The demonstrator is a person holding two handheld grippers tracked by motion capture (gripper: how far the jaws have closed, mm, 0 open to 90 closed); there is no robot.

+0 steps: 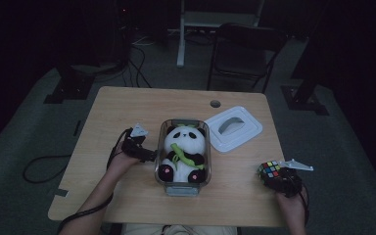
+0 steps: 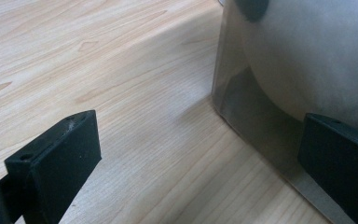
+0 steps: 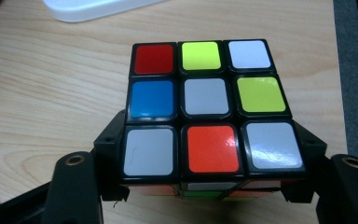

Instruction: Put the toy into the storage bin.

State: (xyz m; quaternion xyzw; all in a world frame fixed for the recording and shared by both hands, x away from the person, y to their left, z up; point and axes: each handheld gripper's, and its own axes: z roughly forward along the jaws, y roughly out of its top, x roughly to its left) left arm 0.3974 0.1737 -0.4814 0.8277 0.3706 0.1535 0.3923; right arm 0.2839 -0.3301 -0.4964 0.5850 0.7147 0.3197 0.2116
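A black-and-white panda plush (image 1: 183,152) holding a green stalk sits in a clear plastic container (image 1: 182,188) at mid-table. My left gripper (image 1: 149,155) is at the container's left wall, on the tabletop. In the left gripper view it (image 2: 200,140) stands open, the container wall (image 2: 242,107) and the plush's white body (image 2: 317,56) close ahead on the right. My right gripper (image 1: 274,178), near the table's front right corner, is shut on a scrambled Rubik's cube (image 1: 270,170). In the right gripper view the cube (image 3: 205,98) sits between both jaws of that gripper (image 3: 209,144).
The container's white lid (image 1: 233,128) lies handle-up behind and right of it, its edge also in the right gripper view (image 3: 93,8). The wooden table (image 1: 127,112) has a cable hole (image 1: 215,104) at the back. A dark chair (image 1: 245,54) stands beyond the table.
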